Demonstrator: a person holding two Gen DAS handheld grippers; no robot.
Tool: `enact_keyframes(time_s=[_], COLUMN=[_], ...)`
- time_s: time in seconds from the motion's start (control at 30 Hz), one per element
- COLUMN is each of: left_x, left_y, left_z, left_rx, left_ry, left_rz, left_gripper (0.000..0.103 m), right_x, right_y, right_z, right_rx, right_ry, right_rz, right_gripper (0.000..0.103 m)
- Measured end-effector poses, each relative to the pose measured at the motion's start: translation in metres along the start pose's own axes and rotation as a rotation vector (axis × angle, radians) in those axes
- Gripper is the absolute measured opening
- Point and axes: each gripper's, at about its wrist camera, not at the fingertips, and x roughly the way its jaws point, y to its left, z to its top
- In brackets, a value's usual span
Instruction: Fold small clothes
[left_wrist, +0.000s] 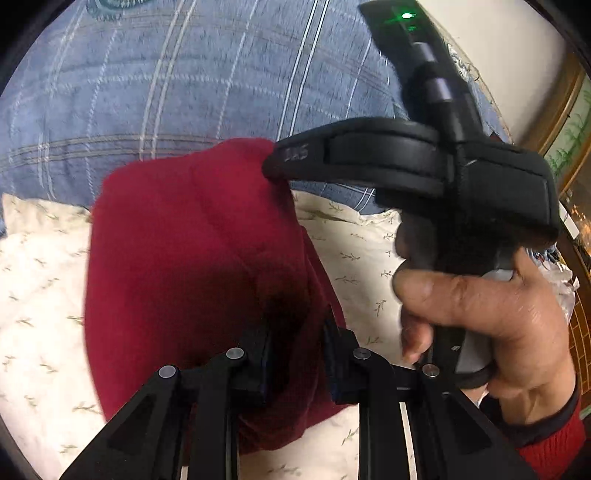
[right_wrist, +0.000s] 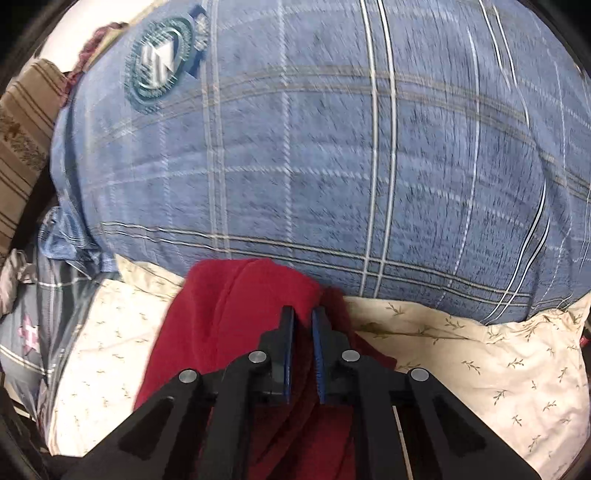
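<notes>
A bedroom at home: a bed with a cream cotton sheet printed with small leafy sprigs (right_wrist: 498, 365) and a plump blue plaid pillow (right_wrist: 332, 155), beside wooden furniture (left_wrist: 554, 107).

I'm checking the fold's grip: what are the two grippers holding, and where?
Both pinch the dark red knit garment: right gripper at its far top corner, left gripper at its near edge.

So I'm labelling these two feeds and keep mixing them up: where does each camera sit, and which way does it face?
Left wrist: on the left hand-held gripper, looking down along its fingers at the red garment; the right hand-held gripper and the hand holding it show.
Right wrist: on the right hand-held gripper, facing the blue plaid pillow; no body part shows.
Shared: the garment, the pillow, the floral sheet.
</notes>
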Motion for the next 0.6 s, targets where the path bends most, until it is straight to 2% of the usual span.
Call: enact_keyframes(time_s=[0.13, 0.17, 0.23, 0.27, 0.3, 0.33, 0.4, 0.47, 0.5, 0.6], left_x=[0.026, 0.03, 0.03, 0.026, 0.021, 0.016, -0.006, -0.025, -0.034, -0.055], left_y=[0.001, 0.003, 0.005, 0.006, 0.007, 0.007, 0.006, 0.011, 0.015, 0.031], left_z=[-0.003, -0.004, -0.005, -0.005, -0.006, -0.007, -0.013, -0.018, -0.022, -0.036], left_rx=[-0.019, -0.015, -0.021, -0.032, -0.032, -0.019, 0.051, 0.102, 0.11, 0.089], left_ry=[0.038, 0.04, 0.033, 0.031, 0.037, 0.041, 0.032, 0.008, -0.002, -0.025], left_rz=[-0.018, -0.028, -0.088, -0.12, -0.142, -0.149, -0.132, -0.088, -0.062, -0.01], left_gripper=[0.02, 0.023, 0.033, 0.043, 0.046, 0.05, 0.051, 0.06, 0.06, 0.06], right_x=[0.018, 0.02, 0.015, 0.007, 0.001, -0.007, -0.024, -0.035, -0.039, -0.04], right_y=[-0.016, -0.023, -0.036, -0.043, -0.047, -0.05, -0.051, -0.044, -0.04, -0.03], right_z=[-0.009, -0.012, -0.019, -0.022, -0.025, -0.028, -0.037, -0.045, -0.051, -0.061], right_rx=[0.057, 0.089, 0.135, 0.161, 0.18, 0.196, 0.203, 0.191, 0.186, 0.175], right_ry=[0.031, 0.039, 0.041, 0.034, 0.029, 0.021, 0.005, -0.001, -0.001, 0.035], right_rz=[0.001, 0.011, 0.011, 0.025, 0.042, 0.058, 0.099, 0.121, 0.137, 0.186], right_gripper=[0.01, 0.014, 0.016, 0.021, 0.029, 0.034, 0.046, 0.05, 0.054, 0.055])
